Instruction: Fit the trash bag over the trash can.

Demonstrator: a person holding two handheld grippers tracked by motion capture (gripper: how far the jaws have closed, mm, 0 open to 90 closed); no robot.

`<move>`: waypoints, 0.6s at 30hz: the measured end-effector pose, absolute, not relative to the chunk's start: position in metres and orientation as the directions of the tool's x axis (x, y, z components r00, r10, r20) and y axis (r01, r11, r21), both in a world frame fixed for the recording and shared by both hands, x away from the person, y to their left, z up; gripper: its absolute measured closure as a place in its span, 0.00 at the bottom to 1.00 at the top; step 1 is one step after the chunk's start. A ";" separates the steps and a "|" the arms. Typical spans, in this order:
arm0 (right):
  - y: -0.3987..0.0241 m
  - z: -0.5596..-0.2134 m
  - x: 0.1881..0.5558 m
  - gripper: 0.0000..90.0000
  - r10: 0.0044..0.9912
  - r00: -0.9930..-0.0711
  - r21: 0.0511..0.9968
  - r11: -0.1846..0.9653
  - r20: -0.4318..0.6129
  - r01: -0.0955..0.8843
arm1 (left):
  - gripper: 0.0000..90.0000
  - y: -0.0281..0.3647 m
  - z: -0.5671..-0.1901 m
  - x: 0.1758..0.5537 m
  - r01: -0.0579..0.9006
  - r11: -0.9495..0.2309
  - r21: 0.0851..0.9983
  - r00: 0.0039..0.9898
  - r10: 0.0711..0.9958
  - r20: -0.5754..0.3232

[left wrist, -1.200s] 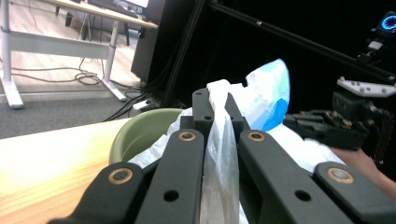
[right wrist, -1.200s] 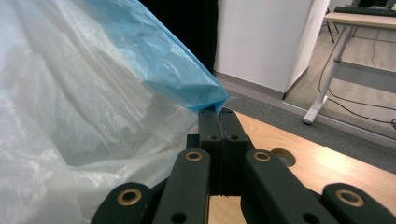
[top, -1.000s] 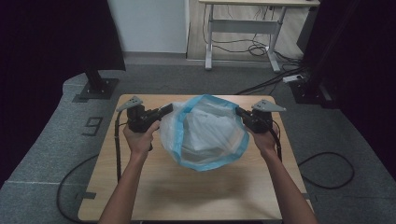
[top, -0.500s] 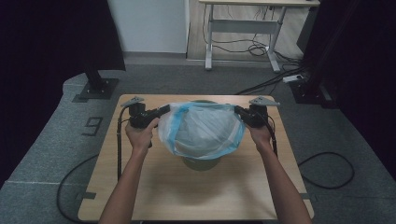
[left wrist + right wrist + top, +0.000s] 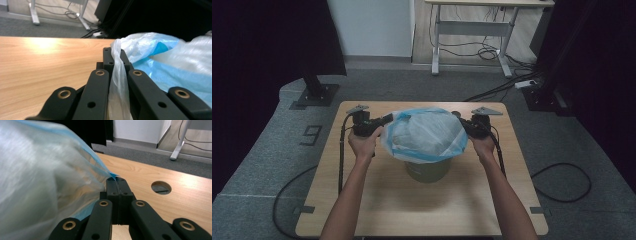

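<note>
bag (image 5: 424,135) has sunk over the bin (image 5: 428,170), stretched between both clamped grippers.

We see a translucent white plastic bag (image 5: 424,134) with a blue rim, stretched wide open and draped mouth-down over an olive-green round bin (image 5: 428,170) standing upright mid-bench. The bag covers the bin's top; the lower wall shows beneath.

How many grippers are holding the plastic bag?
2. The left gripper pinches the plastic bag at its left edge, and the right gripper pinches its right edge, above the small bin.
</note>
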State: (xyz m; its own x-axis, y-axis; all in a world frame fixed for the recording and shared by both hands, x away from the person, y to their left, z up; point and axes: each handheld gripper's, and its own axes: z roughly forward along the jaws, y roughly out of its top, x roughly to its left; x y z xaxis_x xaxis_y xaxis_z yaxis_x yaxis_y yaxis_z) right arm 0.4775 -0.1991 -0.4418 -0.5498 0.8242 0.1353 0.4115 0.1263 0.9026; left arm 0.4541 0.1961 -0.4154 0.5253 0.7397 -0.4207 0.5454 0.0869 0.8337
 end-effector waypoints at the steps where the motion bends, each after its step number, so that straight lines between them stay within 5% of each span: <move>1: -0.198 -0.443 0.477 0.99 0.823 -0.552 0.901 0.132 0.132 0.413 | 0.99 0.195 -0.418 0.455 0.549 0.081 0.832 0.525 0.742 -0.418; 18: -0.188 -0.467 0.482 0.99 0.793 -0.581 0.826 0.197 0.184 0.529 | 0.99 0.177 -0.438 0.465 0.636 0.014 0.772 0.502 0.752 -0.427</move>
State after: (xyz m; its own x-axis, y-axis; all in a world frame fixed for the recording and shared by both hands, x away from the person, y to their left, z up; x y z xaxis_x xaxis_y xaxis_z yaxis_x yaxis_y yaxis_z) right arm 0.4821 -0.1882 -0.4669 -0.5814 0.7926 0.1837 0.5289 0.1967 0.8256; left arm 0.4649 0.1766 -0.4381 0.5022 0.7520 -0.4269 0.6356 0.0137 0.7719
